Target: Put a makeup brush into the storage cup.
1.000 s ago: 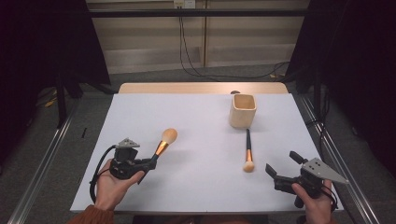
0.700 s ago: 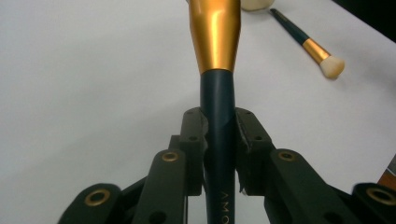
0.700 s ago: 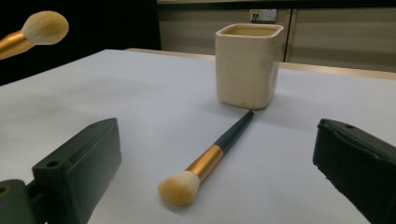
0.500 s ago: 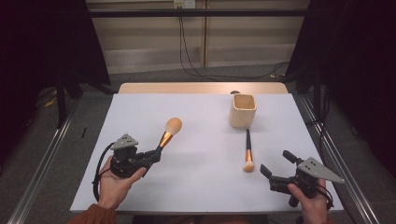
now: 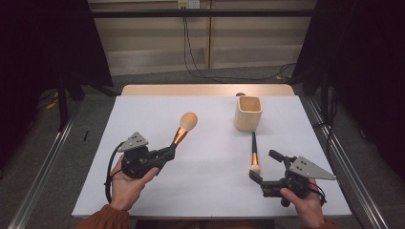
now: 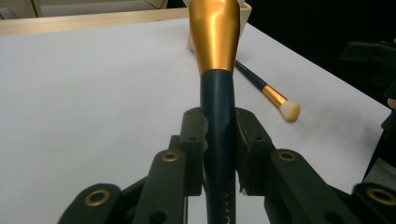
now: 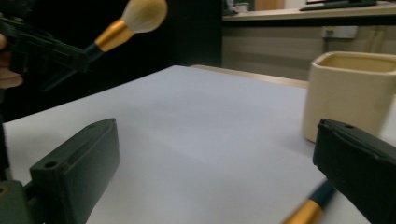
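left gripper (image 5: pixel 168 151): at 8 o'clock in high view, jaws clamped tight, nose aimed to 2 o'clock, tilted up, palm cupped under body | right gripper (image 5: pixel 264 166): at 4 o'clock, jaws spread wide, aimed to 10 o'clock, low over table, hand behind it

Only legible marking: pale letters running along the dark handle of the big brush (image 6: pixel 218 140), low between the left gripper (image 6: pixel 218 135) jaws. Reads roughly "AMO", cut off by the frame edge, so the full word can't be made out. No other readable text, numbers or signs.
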A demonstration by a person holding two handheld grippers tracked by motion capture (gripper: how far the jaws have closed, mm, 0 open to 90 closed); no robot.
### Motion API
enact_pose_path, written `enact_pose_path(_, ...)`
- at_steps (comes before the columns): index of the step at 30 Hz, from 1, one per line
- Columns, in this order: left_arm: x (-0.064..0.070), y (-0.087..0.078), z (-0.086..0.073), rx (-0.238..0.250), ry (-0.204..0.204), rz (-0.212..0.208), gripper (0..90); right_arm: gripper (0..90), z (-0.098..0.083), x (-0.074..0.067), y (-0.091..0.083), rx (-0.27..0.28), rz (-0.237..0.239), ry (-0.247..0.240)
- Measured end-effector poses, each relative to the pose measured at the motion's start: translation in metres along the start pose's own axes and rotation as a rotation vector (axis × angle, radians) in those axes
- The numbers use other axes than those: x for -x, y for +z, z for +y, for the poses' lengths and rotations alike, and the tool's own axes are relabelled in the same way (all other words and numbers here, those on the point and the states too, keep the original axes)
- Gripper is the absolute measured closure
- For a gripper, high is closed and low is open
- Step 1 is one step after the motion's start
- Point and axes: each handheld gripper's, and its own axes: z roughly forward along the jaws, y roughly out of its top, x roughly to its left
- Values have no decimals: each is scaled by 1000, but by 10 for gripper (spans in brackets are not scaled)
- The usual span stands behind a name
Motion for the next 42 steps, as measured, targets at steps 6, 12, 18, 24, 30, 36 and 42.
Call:
enact_pose_path(6,8,4,5,25,16,-21,754,4,10,-10,18,20,98,-5)
enact_pose_path(12,13,6,7,46,24,-41,754,6,22,-20,38,24,167,-4)
enact_pose_path(18,15,8,10,63,21,-37,754,4,32,-27,56,18,216,-1)
enact_pose_path(24,19,11,11,63,30,-54,754,2,41,-33,73,29,248,11)
enact_pose_path(30,22,14,14,81,38,-59,754,1,48,-37,85,37,274,15)
enact_pose_path(36,28,19,21,94,56,-79,754,2,52,-36,92,32,289,31)
enact_pose_path(42,37,26,27,97,78,-94,754,20,56,-36,98,37,298,47)
